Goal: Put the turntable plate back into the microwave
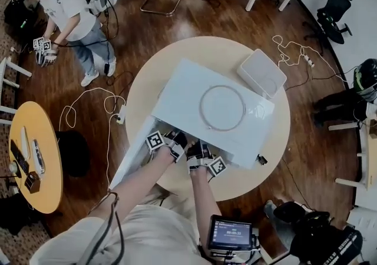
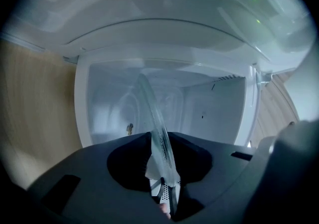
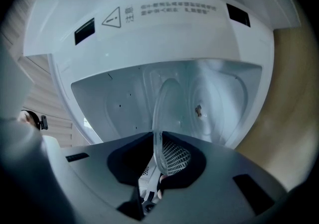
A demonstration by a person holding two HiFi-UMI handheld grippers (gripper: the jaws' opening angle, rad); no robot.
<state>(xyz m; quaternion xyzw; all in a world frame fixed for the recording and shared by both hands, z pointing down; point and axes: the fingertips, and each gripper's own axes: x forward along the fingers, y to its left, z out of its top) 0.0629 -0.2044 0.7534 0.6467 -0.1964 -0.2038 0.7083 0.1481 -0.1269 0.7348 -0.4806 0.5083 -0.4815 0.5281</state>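
The white microwave [image 1: 194,111] stands on a round table [image 1: 277,140] with its door [image 1: 131,155] swung open to the left. Both grippers are at the opening, the left gripper [image 1: 175,143] beside the right gripper [image 1: 201,153]. The clear glass turntable plate [image 2: 153,118] stands on edge and reaches into the cavity [image 2: 209,108]. Its rim lies between the left gripper's [image 2: 162,188] jaws with a gap beside it, so those jaws stand open. The right gripper [image 3: 159,166] is shut on the plate's [image 3: 160,108] rim against its perforated pad. A small drive hub [image 3: 198,110] shows inside the cavity.
A circular ring outline [image 1: 222,108] marks the microwave's top. A white box [image 1: 262,73] sits behind it on the table. Another person [image 1: 70,16] stands at the upper left near a small yellow table [image 1: 35,158]. Cables [image 1: 88,105] lie on the wooden floor.
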